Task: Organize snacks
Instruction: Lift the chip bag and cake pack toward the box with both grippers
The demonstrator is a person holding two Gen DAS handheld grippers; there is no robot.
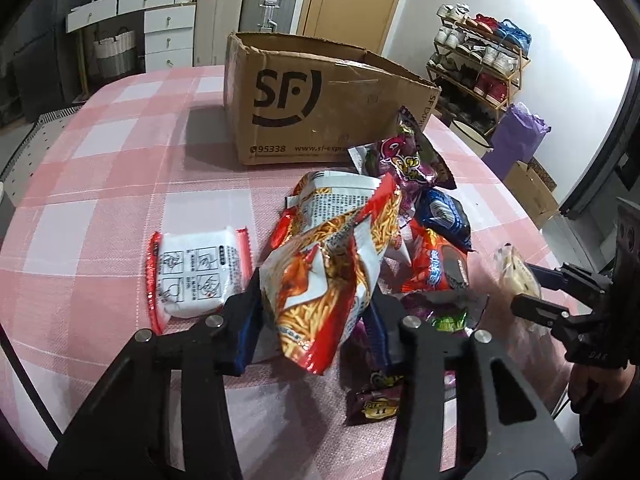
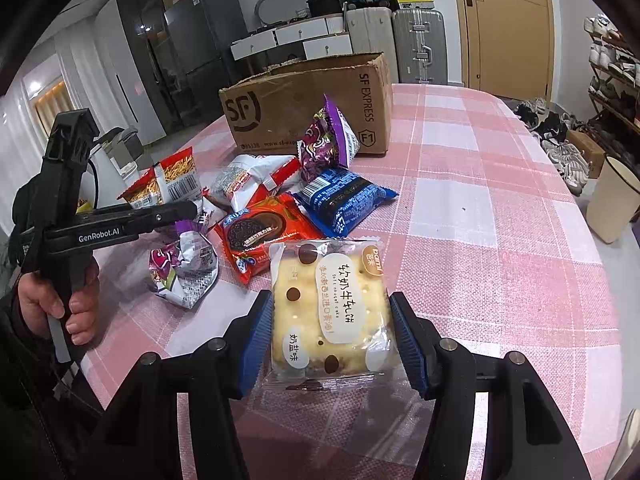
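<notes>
My left gripper is shut on a red and white bag of noodle sticks and holds it above the table; the same bag shows in the right wrist view. My right gripper is shut on a clear pack of yellow nougat crackers, also seen in the left wrist view. An open SF cardboard box stands at the back of the table. Loose snacks lie before it: a purple bag, a blue pack, a red cookie pack, a white pack.
The table wears a pink and white checked cloth. A crumpled purple and silver bag lies by the left tool. A shoe rack and a cream bin stand beside the table. Suitcases and drawers line the far wall.
</notes>
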